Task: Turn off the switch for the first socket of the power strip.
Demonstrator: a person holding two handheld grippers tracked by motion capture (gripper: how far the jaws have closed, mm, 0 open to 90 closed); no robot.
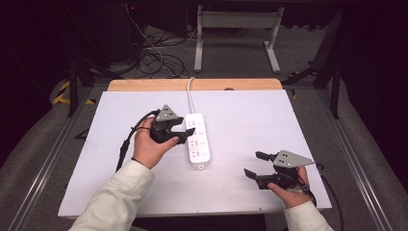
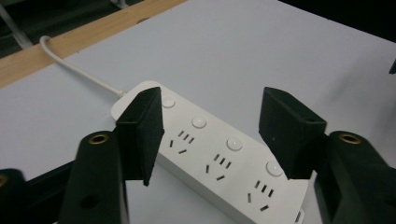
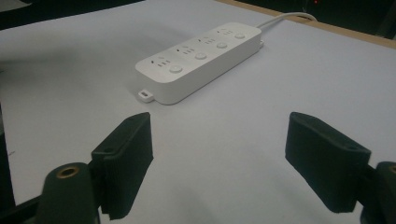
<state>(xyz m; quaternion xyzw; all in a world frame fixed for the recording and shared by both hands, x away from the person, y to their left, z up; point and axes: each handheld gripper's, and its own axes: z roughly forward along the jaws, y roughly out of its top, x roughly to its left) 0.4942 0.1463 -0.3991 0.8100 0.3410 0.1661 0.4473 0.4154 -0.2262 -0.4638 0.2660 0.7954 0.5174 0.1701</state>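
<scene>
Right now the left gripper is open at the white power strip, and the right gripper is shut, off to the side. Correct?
Not quite: the right gripper is open too; the right gripper view shows its jaws spread wide. The left gripper is indeed open at the power strip.
</scene>
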